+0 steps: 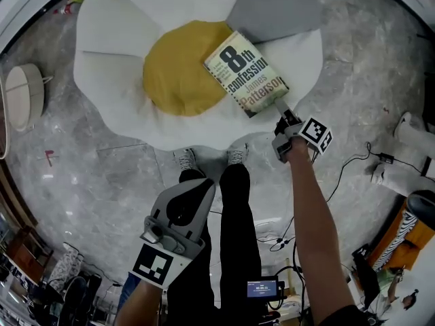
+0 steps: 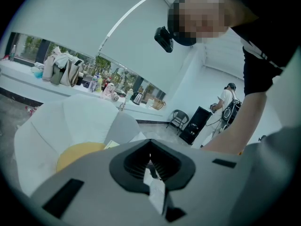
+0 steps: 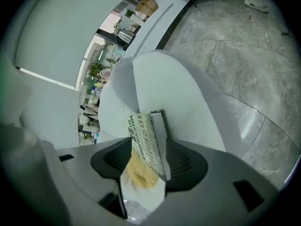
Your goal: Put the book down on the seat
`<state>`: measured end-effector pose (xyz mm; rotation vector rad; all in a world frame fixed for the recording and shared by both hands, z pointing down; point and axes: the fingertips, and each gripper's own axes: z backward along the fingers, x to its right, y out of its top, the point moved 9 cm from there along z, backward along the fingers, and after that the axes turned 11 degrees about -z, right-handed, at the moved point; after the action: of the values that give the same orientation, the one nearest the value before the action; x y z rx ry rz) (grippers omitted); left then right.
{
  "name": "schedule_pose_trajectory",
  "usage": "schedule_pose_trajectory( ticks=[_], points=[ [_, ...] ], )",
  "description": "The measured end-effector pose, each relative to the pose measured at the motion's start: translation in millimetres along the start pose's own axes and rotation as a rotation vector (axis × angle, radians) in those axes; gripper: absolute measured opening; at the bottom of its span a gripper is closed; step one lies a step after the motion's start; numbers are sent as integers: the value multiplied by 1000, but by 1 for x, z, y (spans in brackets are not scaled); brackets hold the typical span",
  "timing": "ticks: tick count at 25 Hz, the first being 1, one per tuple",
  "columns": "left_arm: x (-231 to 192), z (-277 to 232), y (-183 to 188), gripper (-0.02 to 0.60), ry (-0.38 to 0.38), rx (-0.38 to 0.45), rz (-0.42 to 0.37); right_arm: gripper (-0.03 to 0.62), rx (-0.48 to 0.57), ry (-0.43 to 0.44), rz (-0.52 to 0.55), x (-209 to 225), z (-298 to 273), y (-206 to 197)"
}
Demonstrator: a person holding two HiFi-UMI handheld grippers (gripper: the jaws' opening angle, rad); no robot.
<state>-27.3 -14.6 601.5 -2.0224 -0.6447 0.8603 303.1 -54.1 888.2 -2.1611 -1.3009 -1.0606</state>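
Observation:
The book [image 1: 245,73], a paperback with its cover up, lies low over the flower-shaped seat [image 1: 115,53], across the right edge of its yellow centre [image 1: 180,66] and a white petal. I cannot tell whether it rests on the cushion. My right gripper [image 1: 280,111] is shut on the book's near right corner. In the right gripper view the book [image 3: 146,140] fills the gap between that gripper's [image 3: 148,166] jaws, with the seat [image 3: 188,102] beyond. My left gripper [image 1: 200,187] hangs low by the person's legs, shut and empty. Its jaws meet in the left gripper view [image 2: 150,166], with the seat [image 2: 47,131] behind.
The person's legs [image 1: 234,216] and shoes [image 1: 185,159] stand at the seat's near edge. A round white object [image 1: 24,94] sits on the marble floor at left. Cables [image 1: 353,161] and someone's white shoes [image 1: 408,124] lie at right. A black chair [image 2: 178,119] stands far off.

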Motion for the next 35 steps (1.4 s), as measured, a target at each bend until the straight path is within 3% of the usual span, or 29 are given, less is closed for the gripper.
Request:
schedule_pose_trajectory(
  ticks=[7,19,23,28,35],
  points=[
    [4,11,15,12,6,21,-3,239,-7,37,-1,-22,18,-9],
    [26,44,88,12,6,80,0,197,0,144,3,-115,87,-31],
    [36,54,105,12,5,101,-38,183,-14,169,4,-143,108,-39],
    [52,64,113,12,3,45,-23,146,-54,213,71,-184,135,-48],
    [71,78,141,12,-5,81,-48,63,-103,264,176,-245,174,-67]
  ],
)
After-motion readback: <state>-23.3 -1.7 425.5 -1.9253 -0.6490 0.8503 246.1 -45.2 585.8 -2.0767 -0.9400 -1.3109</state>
